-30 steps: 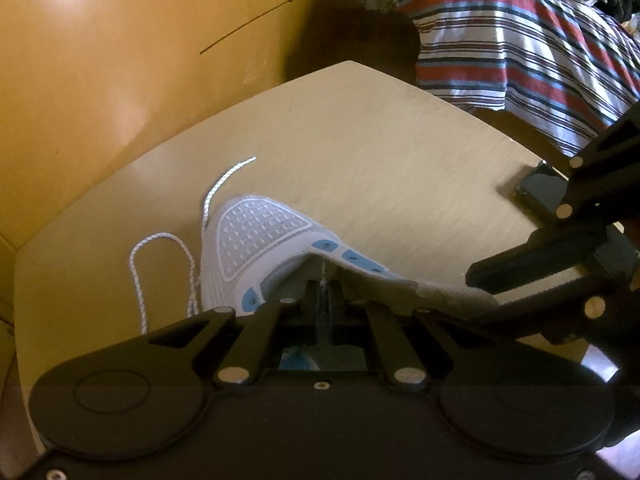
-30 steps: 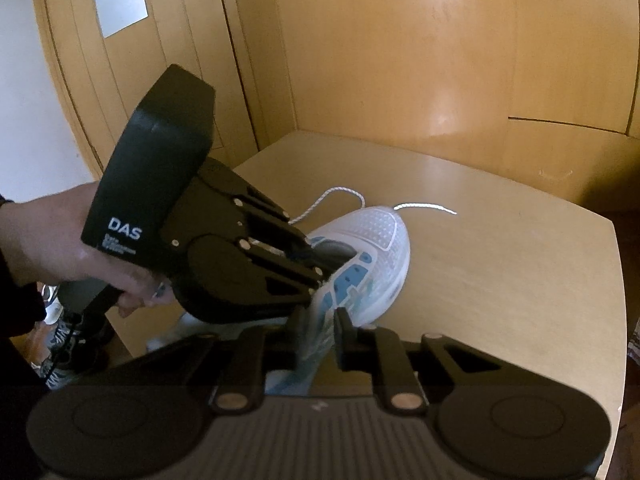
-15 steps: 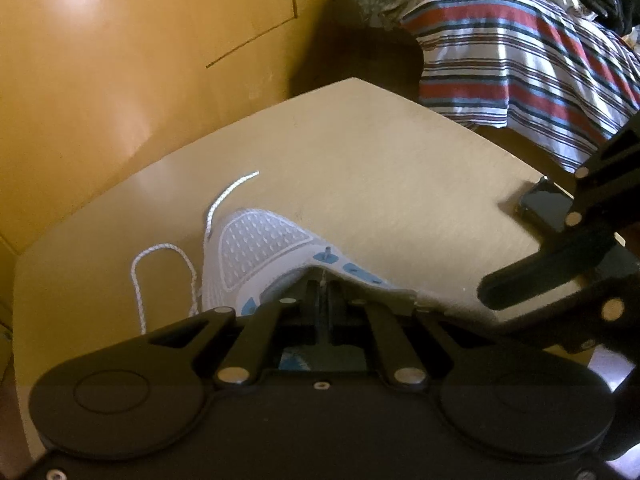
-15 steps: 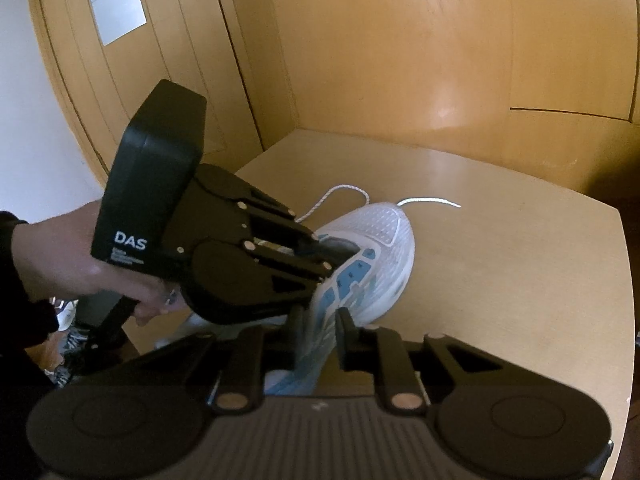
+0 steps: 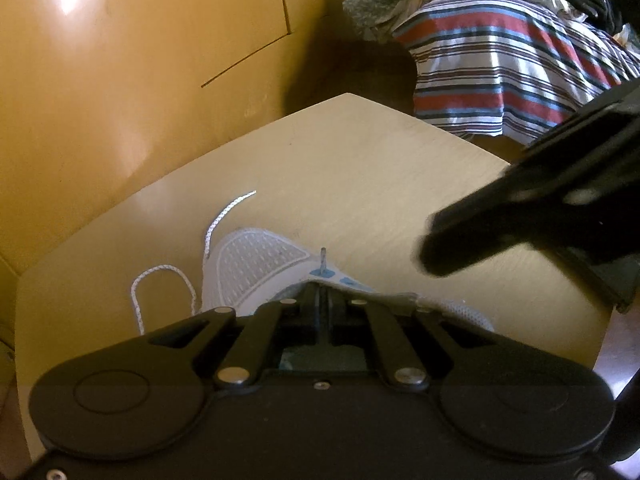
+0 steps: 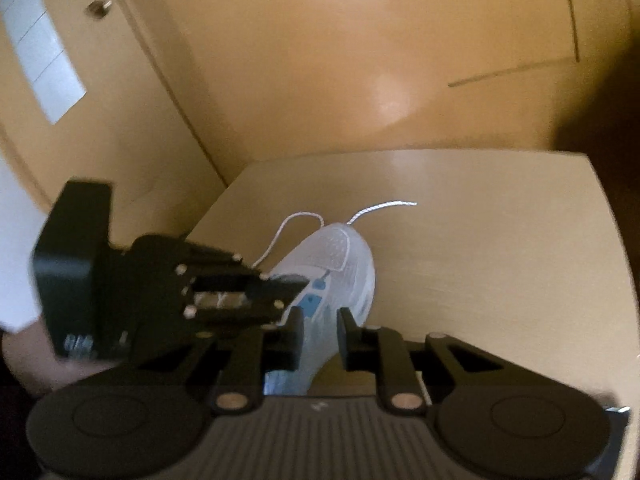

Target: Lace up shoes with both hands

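Note:
A white mesh shoe (image 5: 256,264) with blue eyelets lies on the pale wooden table (image 5: 360,168), toe pointing away. My left gripper (image 5: 322,294) reaches into the shoe's opening and is shut on the white lace. The lace tip (image 5: 323,258) sticks up through a blue eyelet just ahead of its fingers. The rest of the lace (image 5: 160,284) loops loose on the table left of the toe. My right gripper (image 6: 320,332) stands open over the shoe's (image 6: 340,264) side, nothing pressed between its fingers, and shows blurred at the right (image 5: 480,236). A hand holds the left gripper (image 6: 276,286).
A dark flat phone-like object (image 5: 608,280) lies near the table's right edge. Orange wooden panels (image 5: 120,80) close off the far and left sides. A bed with a striped blanket (image 5: 500,60) stands beyond the table at the right. A door with a pale window (image 6: 40,60) is at the left.
The lace tip has come up through the blue eyelet. My right gripper has rolled and moved in toward the shoe, now blurred. The left gripper has stayed in the shoe's opening.

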`<state>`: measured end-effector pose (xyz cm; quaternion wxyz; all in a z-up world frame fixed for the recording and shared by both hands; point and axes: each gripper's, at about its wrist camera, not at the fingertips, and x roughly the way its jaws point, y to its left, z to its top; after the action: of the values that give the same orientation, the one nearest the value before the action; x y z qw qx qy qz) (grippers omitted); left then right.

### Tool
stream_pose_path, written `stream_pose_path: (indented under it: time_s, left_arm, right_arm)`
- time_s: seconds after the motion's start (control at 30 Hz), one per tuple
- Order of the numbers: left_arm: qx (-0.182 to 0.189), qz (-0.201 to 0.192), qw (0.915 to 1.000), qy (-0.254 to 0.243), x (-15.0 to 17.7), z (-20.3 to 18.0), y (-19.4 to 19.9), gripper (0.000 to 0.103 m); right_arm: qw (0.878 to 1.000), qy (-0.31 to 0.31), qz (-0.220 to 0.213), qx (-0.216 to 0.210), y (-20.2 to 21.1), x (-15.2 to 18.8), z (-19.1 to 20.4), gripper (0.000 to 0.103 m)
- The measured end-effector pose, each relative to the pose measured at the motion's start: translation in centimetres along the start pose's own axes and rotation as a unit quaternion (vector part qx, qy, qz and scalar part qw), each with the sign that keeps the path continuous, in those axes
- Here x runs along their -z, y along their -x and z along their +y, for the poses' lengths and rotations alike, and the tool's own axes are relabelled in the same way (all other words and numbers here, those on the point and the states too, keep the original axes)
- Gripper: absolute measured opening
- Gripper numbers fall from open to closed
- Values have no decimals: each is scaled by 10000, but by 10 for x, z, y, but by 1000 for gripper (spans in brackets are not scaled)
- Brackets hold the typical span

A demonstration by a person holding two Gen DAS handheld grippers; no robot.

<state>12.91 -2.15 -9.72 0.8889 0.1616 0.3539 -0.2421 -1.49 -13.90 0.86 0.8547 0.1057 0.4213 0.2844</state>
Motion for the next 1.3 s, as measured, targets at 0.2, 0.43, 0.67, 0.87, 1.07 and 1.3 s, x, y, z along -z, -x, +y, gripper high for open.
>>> stream_pose_path:
  time_s: [0.2, 0.43, 0.67, 0.87, 1.07, 1.3]
  left_arm:
    - [-1, 4, 10000, -9, 0, -1, 0, 1]
    - [15, 4, 10000, -25, 1, -1, 1, 1]
    - [8, 20, 10000, -1, 1, -2, 2, 1]
    - [-167, -70, 9998, -90, 1, -5, 15, 26]
    - [-503, -278, 9980, -262, 7, -7, 43, 54]
    - [-504, 80, 9987, -4, 13, -5, 37, 54]
  right_arm:
    - [9966, -816, -36, -127, -22, -6, -14, 21]
    - [9914, -1297, -24, -175, -37, -12, -20, 21]
    - [9915, -1293, -13, -117, -49, -15, -19, 18]
    - [9949, -987, -190, -103, -34, -21, -17, 3]
    - [9903, -1024, -887, 312, 11, -36, -43, 3]
    - [9620, -1068, -2153, 1295, 97, -65, -90, 3]
